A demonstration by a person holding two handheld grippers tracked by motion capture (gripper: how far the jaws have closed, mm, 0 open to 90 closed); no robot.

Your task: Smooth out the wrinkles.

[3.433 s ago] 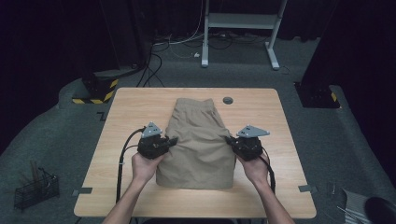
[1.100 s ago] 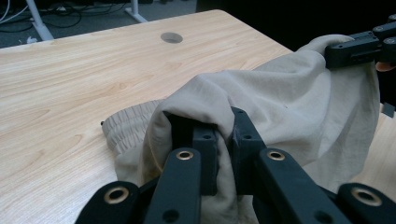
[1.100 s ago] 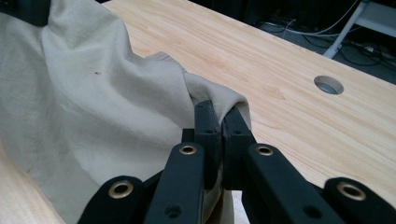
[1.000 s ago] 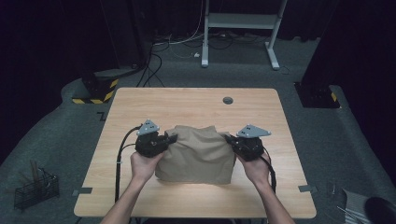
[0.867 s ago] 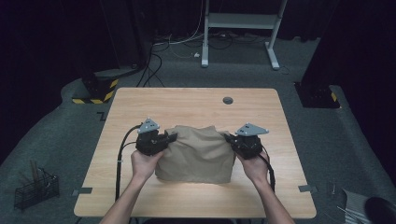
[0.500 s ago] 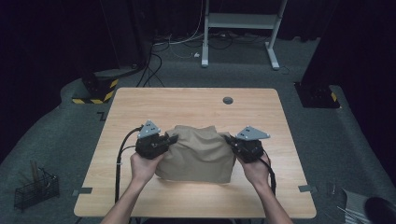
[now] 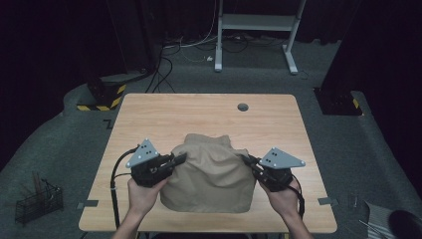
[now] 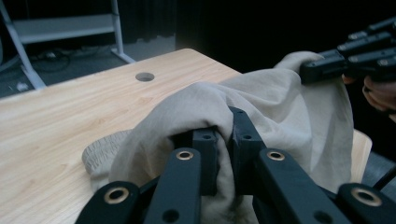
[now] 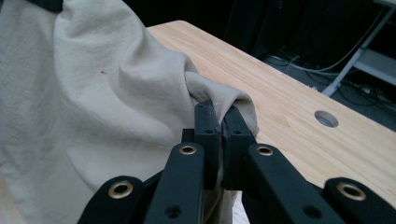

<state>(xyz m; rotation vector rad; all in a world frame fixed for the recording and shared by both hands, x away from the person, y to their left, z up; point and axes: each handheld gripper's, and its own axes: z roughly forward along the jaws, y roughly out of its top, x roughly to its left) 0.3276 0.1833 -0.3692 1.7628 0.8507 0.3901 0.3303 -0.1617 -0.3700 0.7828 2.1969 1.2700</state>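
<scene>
I have the left gripper (image 7: pixel 175 160) and right gripper (image 7: pixel 247 161) each pinched shut on the cloth (image 7: pixel 211 172), one per side edge. Cloth hangs bunched over the table (image 7: pixel 164 112), near its front edge.

Wooden table (image 7: pixel 164 117) (round hole), grey floor (image 7: pixel 74 134)

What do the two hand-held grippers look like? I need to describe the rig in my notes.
Both are black. The left hand-held gripper and the right hand-held gripper each carry a grey three-cornered plate dotted with small holes. Their jaws are flat black bars with brass-ringed pivots. A black cable loops from the left one. The forearms are bare, no sleeves.
</scene>
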